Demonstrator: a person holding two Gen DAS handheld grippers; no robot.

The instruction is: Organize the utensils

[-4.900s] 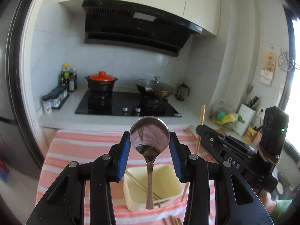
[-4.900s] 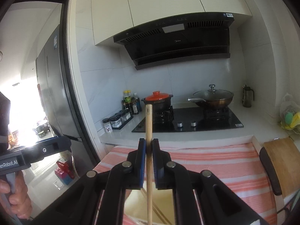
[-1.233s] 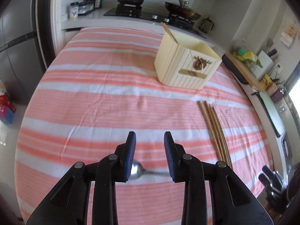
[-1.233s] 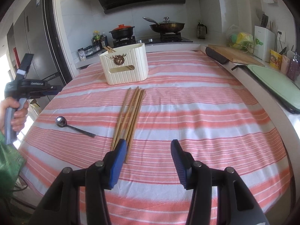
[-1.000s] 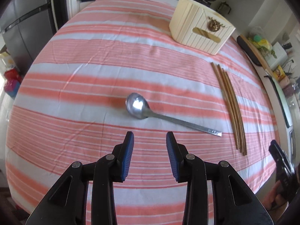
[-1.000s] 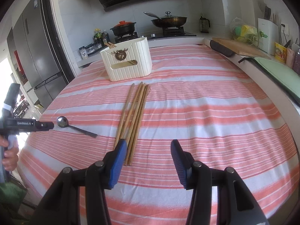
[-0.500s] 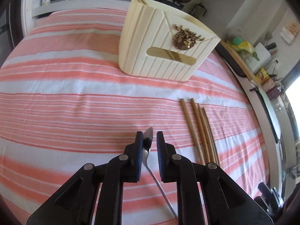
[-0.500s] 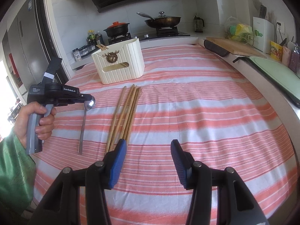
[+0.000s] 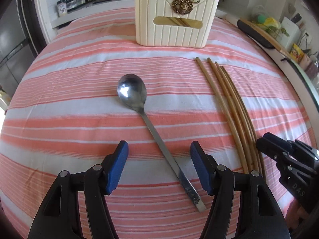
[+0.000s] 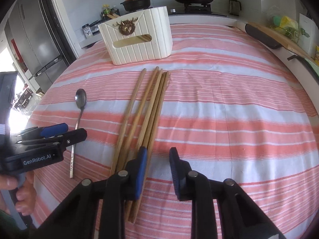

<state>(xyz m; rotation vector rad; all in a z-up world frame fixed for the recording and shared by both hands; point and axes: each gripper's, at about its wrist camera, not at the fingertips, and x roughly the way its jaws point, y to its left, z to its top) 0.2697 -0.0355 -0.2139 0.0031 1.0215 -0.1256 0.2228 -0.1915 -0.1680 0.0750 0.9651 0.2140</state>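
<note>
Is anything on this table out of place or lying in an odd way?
Yes. The spoon and several chopsticks lie loose on the striped cloth, outside the cream holder, where other chopsticks already stand. Nothing looks spilled or damaged.

Metal spoon [image 9: 139,115] lies flat on striped pink-white tablecloth [image 9: 69,103], bowl twd cream ribbed plastic caddy [image 9: 175,18] behind it. Bundle of wooden chopsticks [image 9: 229,103] lies to spoon's right, more chopsticks inside caddy. My left gripper [image 9: 159,155] straddles spoon handle w/o touching; right gripper [image 10: 157,159] sits at chopsticks' near ends.
</note>
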